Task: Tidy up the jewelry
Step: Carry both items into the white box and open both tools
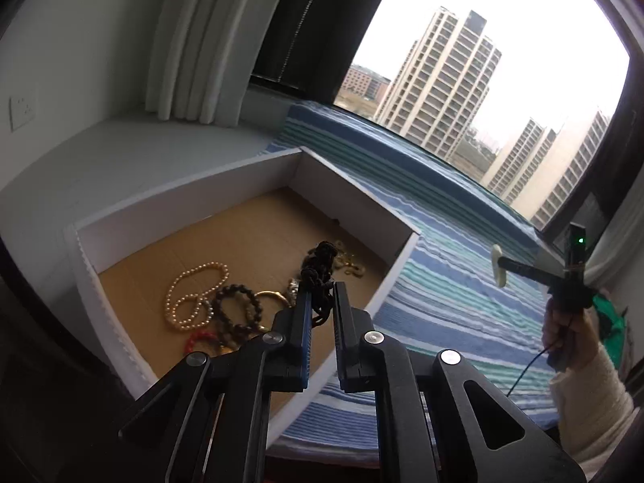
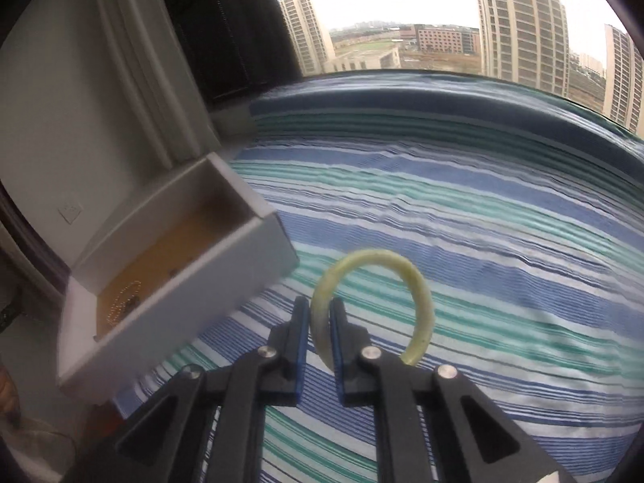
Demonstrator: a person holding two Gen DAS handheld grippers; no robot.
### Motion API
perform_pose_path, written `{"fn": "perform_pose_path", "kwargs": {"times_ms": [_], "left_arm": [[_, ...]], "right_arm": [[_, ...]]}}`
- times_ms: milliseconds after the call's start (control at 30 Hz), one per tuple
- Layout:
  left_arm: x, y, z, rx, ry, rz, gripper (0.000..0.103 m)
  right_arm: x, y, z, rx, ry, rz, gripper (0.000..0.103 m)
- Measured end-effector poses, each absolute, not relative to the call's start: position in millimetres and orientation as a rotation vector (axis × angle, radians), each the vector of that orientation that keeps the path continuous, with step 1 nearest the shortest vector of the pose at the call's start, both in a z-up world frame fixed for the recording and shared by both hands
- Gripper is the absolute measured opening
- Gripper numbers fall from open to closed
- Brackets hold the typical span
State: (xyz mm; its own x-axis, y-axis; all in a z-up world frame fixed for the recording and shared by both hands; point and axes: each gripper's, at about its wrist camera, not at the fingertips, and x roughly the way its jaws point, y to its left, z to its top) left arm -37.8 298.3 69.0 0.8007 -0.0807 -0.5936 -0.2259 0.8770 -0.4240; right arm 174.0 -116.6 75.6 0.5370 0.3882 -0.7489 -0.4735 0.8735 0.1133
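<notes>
Both claws are carrying jewelry toward the white box [image 1: 241,185] that sits on the striped bed cover [image 2: 463,209]. The left claw [image 1: 322,306] hangs over the box's open top, clenched on a dark braided cord [image 1: 320,269] that bunches above its tips; below it on the brown floor lie a pearl strand [image 1: 193,294], a dark bead bracelet [image 1: 237,306], a red bead piece [image 1: 199,340] and some gold pieces [image 1: 350,261]. The right claw [image 2: 320,330] is held out over the bed, well apart from the box, pinching a pale yellow-green bangle [image 2: 378,302] by its rim. As I judge it, the cord wants lowering and releasing clear of the heap, then the bangle must travel left, over the wall.
</notes>
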Motion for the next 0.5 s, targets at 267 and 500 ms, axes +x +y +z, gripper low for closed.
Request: {"fn": "perform_pose_path", "kwargs": {"times_ms": [267, 500], "left_arm": [[-18.5, 321.1, 10.8, -0.517, 0.817, 0.162, 0.008], [-5.0, 326.6, -20.8, -0.547, 0.897, 0.205, 0.008]], "right_arm": [[159.3, 41.4, 88.6, -0.224, 0.84, 0.803, 0.011], [131.6, 141.2, 38.5, -0.382, 0.934, 0.942, 0.011]]}}
